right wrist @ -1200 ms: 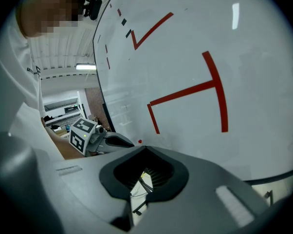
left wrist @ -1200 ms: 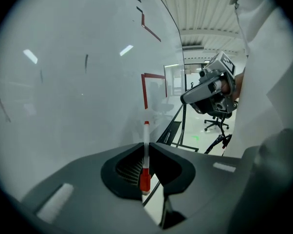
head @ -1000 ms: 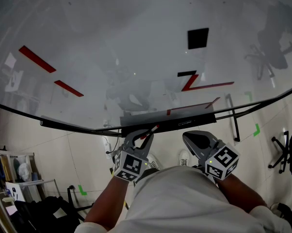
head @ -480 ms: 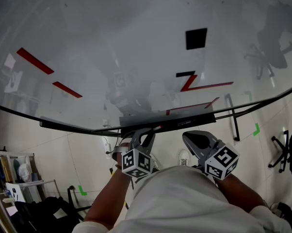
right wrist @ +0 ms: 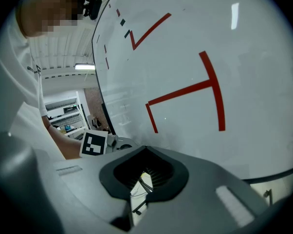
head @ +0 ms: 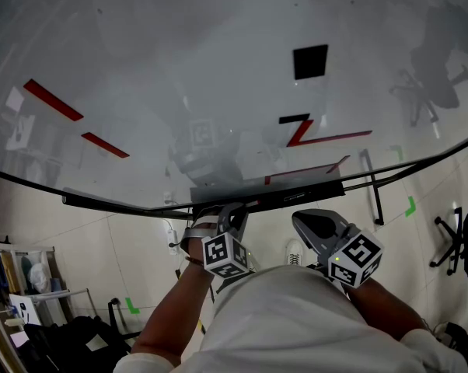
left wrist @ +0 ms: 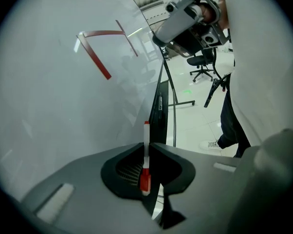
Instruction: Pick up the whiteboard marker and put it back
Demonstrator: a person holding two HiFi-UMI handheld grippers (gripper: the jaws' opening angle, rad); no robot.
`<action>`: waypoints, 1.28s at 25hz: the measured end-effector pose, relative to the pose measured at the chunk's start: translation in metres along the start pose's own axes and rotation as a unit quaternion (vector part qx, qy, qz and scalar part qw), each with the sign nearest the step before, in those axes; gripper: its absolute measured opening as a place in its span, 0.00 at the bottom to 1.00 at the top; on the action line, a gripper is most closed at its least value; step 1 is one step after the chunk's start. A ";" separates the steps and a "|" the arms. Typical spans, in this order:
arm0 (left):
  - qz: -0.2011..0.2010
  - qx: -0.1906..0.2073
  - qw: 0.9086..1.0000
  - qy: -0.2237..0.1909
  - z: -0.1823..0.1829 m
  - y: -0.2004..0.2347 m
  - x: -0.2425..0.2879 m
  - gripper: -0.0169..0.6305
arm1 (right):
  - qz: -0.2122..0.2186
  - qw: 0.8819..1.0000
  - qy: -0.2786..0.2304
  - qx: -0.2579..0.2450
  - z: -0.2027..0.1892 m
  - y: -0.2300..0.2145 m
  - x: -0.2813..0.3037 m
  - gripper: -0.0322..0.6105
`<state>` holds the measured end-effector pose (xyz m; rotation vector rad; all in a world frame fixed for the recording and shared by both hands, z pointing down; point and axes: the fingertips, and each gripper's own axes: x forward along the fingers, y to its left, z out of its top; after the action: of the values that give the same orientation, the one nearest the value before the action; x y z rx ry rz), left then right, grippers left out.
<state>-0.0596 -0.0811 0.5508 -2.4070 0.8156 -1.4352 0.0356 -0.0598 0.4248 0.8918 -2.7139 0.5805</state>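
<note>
Judging from how the slim red-and-white whiteboard marker sits, a slip is the chief risk. It is clenched by the left gripper only near its red lower end, so most of its length stands out beyond the jaws. If that free end is knocked against the glossy white whiteboard or the narrow black marker ledge on the board's bottom edge, the marker could be levered out of the grip and dropped to the tiled floor. A stray red line could also be left on the board if the tip is uncapped, though whether a cap is fitted cannot be told.

The marker is held just below that ledge, near its middle, and has not yet been laid on it. The right gripper is held close beside the left one with its jaws closed on nothing; a collision between the two is possible if the left is swung sideways.

Red strokes and a black square patch are seen on the board. A black office chair stands off to the right and a shelving unit at lower left, both well apart from the ledge. Nothing is seen blocking the ledge itself.
</note>
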 end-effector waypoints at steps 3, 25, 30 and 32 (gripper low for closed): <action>0.003 0.035 0.999 0.029 -0.004 -0.002 0.005 0.11 | 0.000 1.000 0.000 0.002 -0.001 0.000 -0.001 0.05; 0.005 0.075 0.994 0.076 -0.008 -0.004 0.022 0.17 | -0.001 1.000 -0.003 0.005 0.000 -0.003 -0.003 0.05; 0.009 0.074 0.994 0.075 -0.008 -0.005 0.020 0.17 | 0.000 1.000 -0.002 0.005 -0.001 -0.003 -0.003 0.05; 0.009 0.067 0.995 0.071 -0.008 -0.004 0.019 0.17 | 0.000 1.000 -0.001 0.007 -0.003 -0.003 -0.002 0.05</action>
<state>-0.0579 -0.0874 0.5706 -2.2140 0.7446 -1.6157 0.0396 -0.0594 0.4274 0.8956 -2.7162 0.5985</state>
